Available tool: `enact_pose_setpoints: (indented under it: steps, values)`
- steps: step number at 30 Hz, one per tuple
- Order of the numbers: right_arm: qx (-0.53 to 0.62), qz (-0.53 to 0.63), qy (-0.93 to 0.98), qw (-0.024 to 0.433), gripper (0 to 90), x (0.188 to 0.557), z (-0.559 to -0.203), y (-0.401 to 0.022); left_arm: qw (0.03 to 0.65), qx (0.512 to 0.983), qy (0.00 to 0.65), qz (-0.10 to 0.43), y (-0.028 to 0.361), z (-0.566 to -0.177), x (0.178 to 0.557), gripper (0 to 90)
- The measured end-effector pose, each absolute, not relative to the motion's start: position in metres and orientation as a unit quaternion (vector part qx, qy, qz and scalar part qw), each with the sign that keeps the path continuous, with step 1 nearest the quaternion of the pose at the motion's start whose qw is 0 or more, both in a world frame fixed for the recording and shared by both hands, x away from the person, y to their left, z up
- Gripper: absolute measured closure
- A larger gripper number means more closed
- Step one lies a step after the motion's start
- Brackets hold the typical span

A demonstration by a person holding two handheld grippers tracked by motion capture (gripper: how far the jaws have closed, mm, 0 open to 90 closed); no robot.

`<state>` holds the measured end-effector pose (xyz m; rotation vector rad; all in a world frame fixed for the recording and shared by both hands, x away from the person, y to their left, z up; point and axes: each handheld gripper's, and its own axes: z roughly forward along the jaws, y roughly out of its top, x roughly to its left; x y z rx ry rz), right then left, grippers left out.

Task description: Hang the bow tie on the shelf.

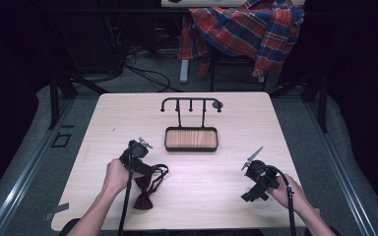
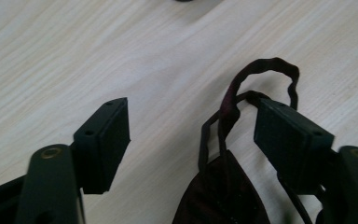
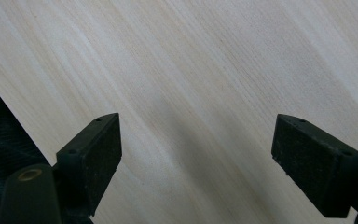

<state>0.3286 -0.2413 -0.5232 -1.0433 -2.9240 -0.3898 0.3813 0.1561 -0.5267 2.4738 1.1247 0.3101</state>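
Note:
A dark red bow tie [image 1: 142, 197] lies on the wooden table [image 1: 226, 113] at the near left, its black strap [image 1: 160, 171] looped out beyond it. My left gripper [image 1: 150, 169] hangs just over the strap. In the left gripper view the strap loop [image 2: 242, 79] runs up between the jaws, close against the right pad [image 2: 289, 140], with the bow tie's body [image 2: 221, 196] below. The left pad [image 2: 109, 140] stands well clear, so the left gripper [image 2: 196, 123] is open. My right gripper [image 1: 251, 195] rests at the near right, open [image 3: 198, 140] over bare wood.
A black stand with a wooden tray base [image 1: 191, 139] and a hook bar [image 1: 191, 101] sits mid-table. Behind the table a plaid shirt [image 1: 246, 27] hangs over a chair. Cables lie on the floor [image 1: 142, 69]. The table's edge [image 3: 9, 107] shows near the right gripper.

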Motion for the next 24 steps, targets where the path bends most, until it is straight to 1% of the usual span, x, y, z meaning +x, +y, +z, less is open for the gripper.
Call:
enact_pose_setpoints:
  steps: [1,3,6,16,21,24]
  values:
    - [-0.333,-0.124,-0.935,0.006,16.0,0.329,-0.523,-0.241,0.2,0.887,0.4,0.111,0.155,-0.527,0.381,28.1]
    - [-0.333,-0.123,-0.935,0.007,15.9,0.329,-0.523,-0.241,0.2,0.889,0.398,0.109,0.153,-0.528,0.381,34.1]
    - [-0.333,-0.123,-0.935,0.007,15.9,0.329,-0.523,-0.241,0.194,0.895,0.388,0.106,0.149,-0.53,0.382,40.6]
    - [-0.333,-0.128,-0.934,0.008,16.0,0.328,-0.523,-0.241,0.166,0.911,0.365,0.094,0.139,-0.536,0.382,54.5]
    - [-0.332,-0.128,-0.934,0.007,15.9,0.328,-0.523,-0.242,0.151,0.917,0.357,0.097,0.137,-0.539,0.381,62.8]
    - [-0.332,-0.128,-0.934,0.007,15.9,0.328,-0.522,-0.242,0.145,0.918,0.357,0.095,0.136,-0.54,0.381,65.5]
